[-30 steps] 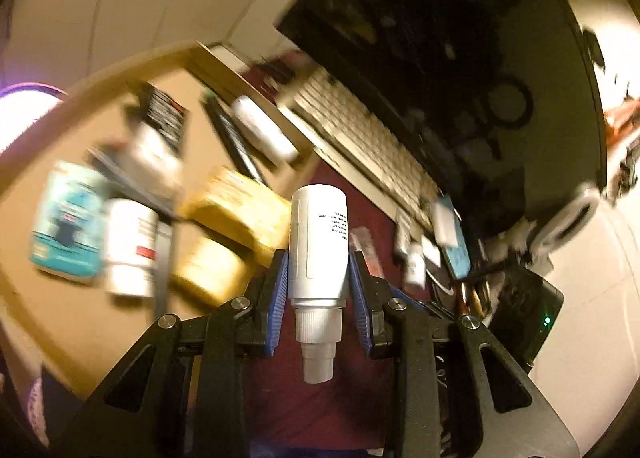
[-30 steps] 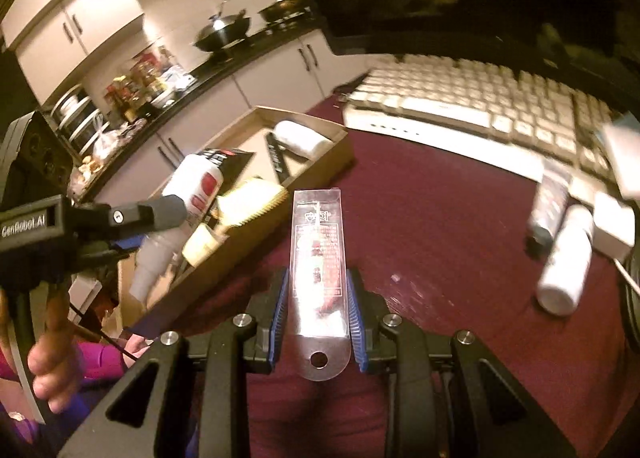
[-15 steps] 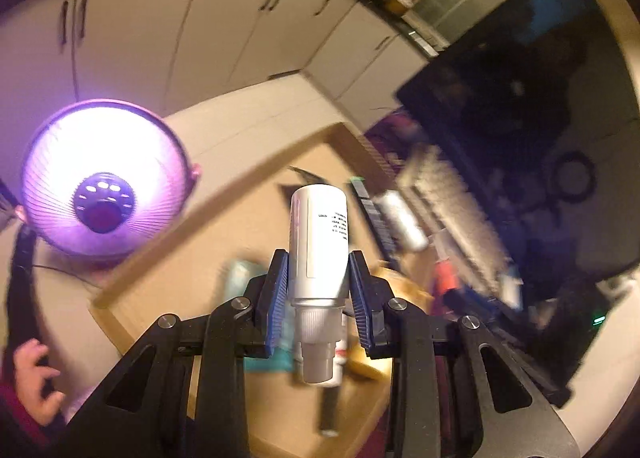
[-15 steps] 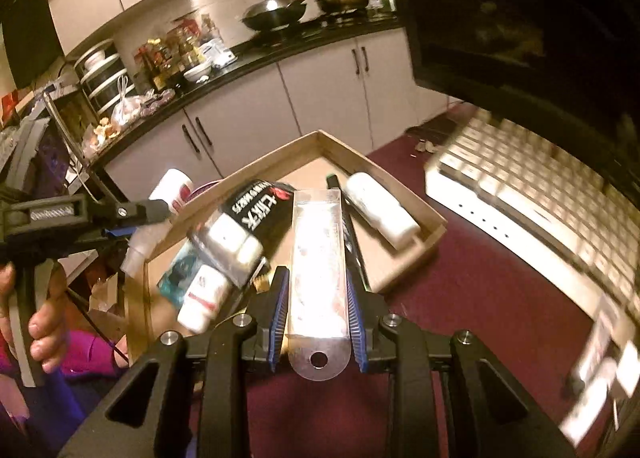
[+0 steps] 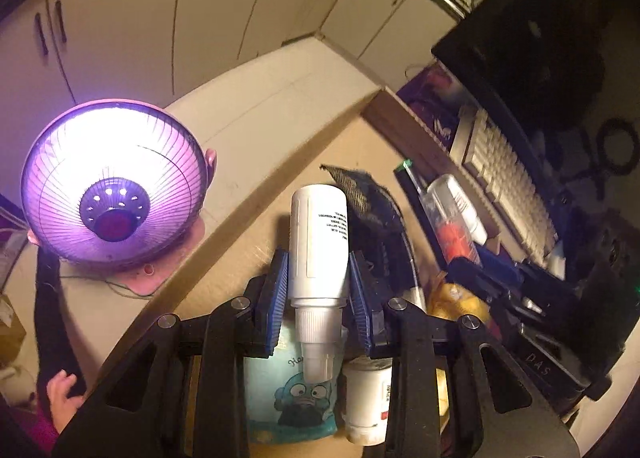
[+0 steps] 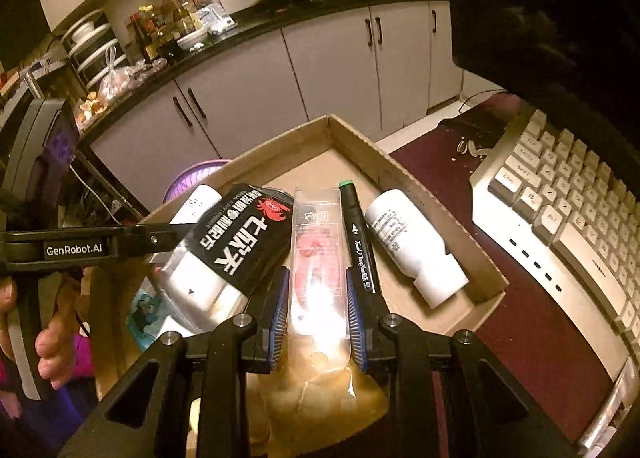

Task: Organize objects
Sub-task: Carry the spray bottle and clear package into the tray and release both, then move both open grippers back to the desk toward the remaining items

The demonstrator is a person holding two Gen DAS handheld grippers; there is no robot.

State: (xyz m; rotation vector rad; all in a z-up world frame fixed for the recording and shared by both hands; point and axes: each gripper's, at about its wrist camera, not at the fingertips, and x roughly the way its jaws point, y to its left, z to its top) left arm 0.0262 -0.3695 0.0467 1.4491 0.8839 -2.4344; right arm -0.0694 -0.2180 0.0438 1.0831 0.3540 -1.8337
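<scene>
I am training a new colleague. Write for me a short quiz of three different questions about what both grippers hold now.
1. True or false: the left gripper holds a white bottle.
2. What does the right gripper hold: A) the black marker, B) a clear plastic packet, C) nothing?
3. Over which container are both grippers?

Key: 1 true. 2 B. 3 the cardboard box.

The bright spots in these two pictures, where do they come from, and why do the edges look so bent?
Left wrist view: the glowing heater burns out to white and purple, leaving the monitor nearly black. Right wrist view: glare whitens the lower part of the clear packet held in the right gripper. Both views: a fisheye lens bows the cabinets and darkens the corners.
</scene>
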